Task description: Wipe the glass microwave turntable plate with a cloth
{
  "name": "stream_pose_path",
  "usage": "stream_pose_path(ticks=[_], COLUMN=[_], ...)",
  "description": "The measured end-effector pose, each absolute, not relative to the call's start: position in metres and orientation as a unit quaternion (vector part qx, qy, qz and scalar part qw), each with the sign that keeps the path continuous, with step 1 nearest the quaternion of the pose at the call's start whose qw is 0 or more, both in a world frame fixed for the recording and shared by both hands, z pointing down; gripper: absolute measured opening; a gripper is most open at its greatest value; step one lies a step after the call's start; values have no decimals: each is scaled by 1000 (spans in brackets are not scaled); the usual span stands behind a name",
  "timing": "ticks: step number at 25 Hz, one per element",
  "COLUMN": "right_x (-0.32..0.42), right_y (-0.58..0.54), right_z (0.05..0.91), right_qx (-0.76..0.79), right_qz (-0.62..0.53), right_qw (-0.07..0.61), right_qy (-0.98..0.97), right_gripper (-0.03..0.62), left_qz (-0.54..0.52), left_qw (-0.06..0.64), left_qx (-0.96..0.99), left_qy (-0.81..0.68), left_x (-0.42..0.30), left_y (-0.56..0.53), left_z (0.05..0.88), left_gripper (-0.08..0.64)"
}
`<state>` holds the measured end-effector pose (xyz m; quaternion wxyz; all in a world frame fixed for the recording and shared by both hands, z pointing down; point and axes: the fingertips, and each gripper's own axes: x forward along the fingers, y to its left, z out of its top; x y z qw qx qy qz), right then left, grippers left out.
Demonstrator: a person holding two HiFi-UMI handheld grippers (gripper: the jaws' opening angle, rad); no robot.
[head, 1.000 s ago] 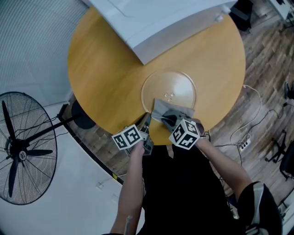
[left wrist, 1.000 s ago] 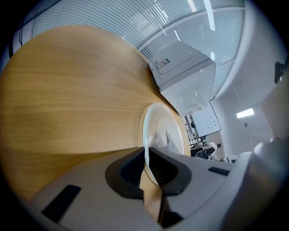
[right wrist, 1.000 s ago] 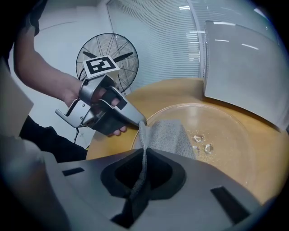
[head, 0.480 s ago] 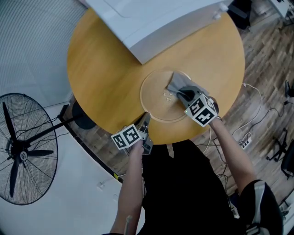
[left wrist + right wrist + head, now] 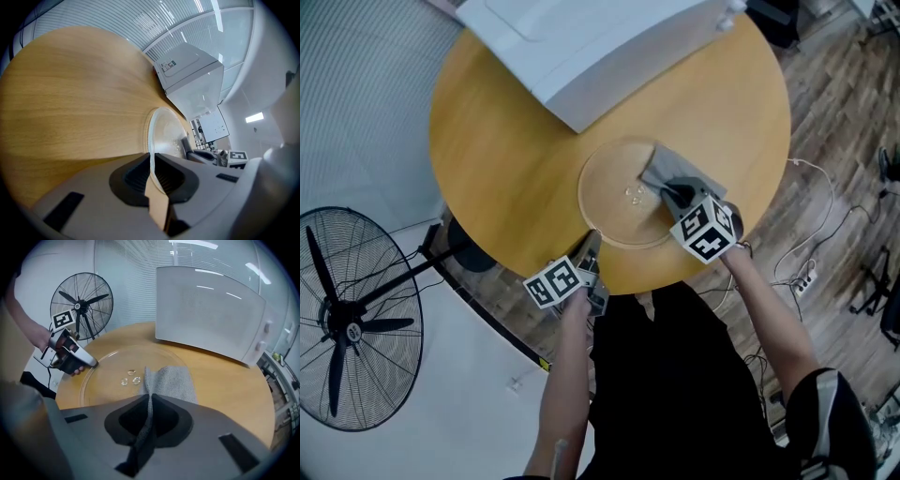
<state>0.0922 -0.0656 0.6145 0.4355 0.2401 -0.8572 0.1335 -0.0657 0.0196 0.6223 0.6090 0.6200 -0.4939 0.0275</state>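
The round glass turntable plate [image 5: 619, 197] lies on the wooden table [image 5: 506, 141], near its front edge. My left gripper [image 5: 591, 242] is shut on the plate's near-left rim; in the left gripper view the rim [image 5: 151, 140] runs straight in between the pads of that gripper [image 5: 152, 161]. My right gripper [image 5: 672, 193] is shut on a grey cloth [image 5: 664, 171] and holds it down on the plate's far-right part. From the right gripper view, the cloth [image 5: 169, 380] spreads out ahead of the right gripper [image 5: 149, 401], beside the three bumps at the centre of the plate [image 5: 112, 366].
A white microwave [image 5: 581, 47] with its door side toward me fills the far side of the table. A black pedestal fan [image 5: 347, 323] stands on the floor at the left. Cables and a power strip [image 5: 802, 281] lie on the wooden floor at the right.
My right gripper has dragged the cloth from the plate's near edge across to its far-right part, most of it in the first half second. The left gripper has kept its hold on the rim.
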Motion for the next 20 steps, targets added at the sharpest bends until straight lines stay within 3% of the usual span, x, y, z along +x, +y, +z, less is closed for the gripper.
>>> stream_pose_path(ticks=[15,20], right_x=[32,36], right_y=[52,41], right_z=[613,578], right_qx=[213,285], right_qz=[203,220], right_qw=[443,397], right_qy=[-847,-844], right_gripper=[26,26], left_qz=[14,9], left_qw=[621,622], left_qx=[626,634], left_qy=[-472,-460], left_x=[-61,-59], left_y=[16,14], left_z=[625,625], left_gripper=[28,34])
